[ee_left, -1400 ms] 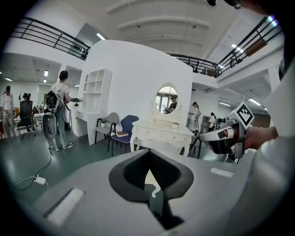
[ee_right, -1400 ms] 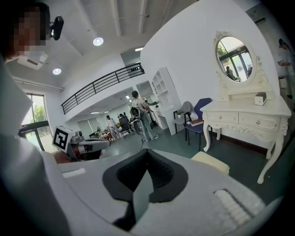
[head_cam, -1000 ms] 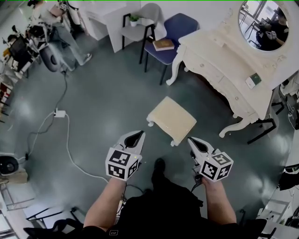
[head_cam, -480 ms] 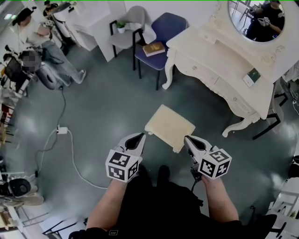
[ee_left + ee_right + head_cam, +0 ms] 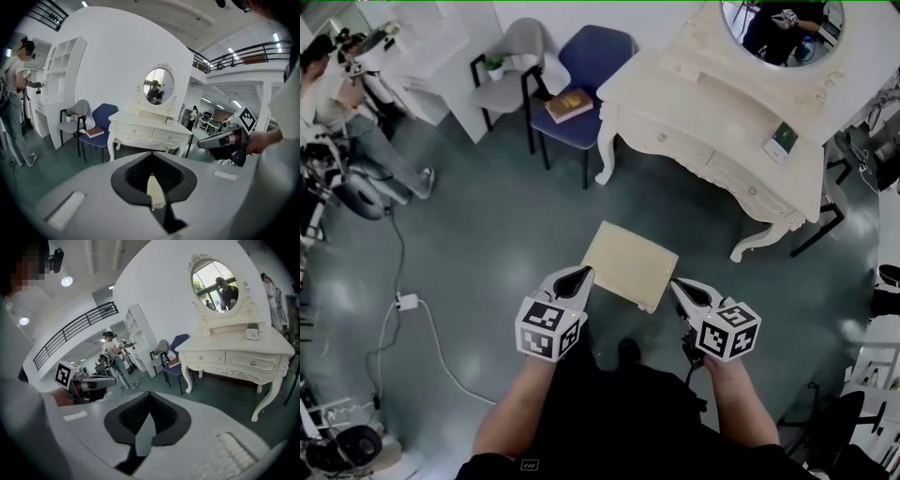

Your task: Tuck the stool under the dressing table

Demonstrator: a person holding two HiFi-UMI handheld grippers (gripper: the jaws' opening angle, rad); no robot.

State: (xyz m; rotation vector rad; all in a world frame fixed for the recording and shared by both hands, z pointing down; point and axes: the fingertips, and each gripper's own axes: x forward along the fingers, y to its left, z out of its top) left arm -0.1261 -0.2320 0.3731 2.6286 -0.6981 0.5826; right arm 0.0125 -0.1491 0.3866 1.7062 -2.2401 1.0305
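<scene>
A cream stool (image 5: pixel 630 265) stands on the grey-green floor, out in front of the cream dressing table (image 5: pixel 712 122) with its oval mirror (image 5: pixel 778 28). My left gripper (image 5: pixel 578 276) is shut and empty at the stool's near left corner. Shut and empty too, my right gripper (image 5: pixel 679 287) is at the near right corner. I cannot tell whether either touches the stool. In the left gripper view the jaws (image 5: pixel 151 153) meet, with the stool (image 5: pixel 155 190) showing in the gap below and the dressing table (image 5: pixel 150 131) ahead. The right gripper view shows shut jaws (image 5: pixel 149 393) and the table (image 5: pixel 234 352).
A blue chair (image 5: pixel 595 66) with a book (image 5: pixel 568 104) and a grey chair (image 5: pixel 511 70) stand left of the dressing table. A white power strip (image 5: pixel 405 302) and its cable lie on the floor at left. A person (image 5: pixel 342 112) is at far left. Black furniture legs (image 5: pixel 820 220) stand right of the table.
The view has closed in on the stool. Both grippers, still shut, now flank its near edge, and the dressing table sits closer in the frame.
</scene>
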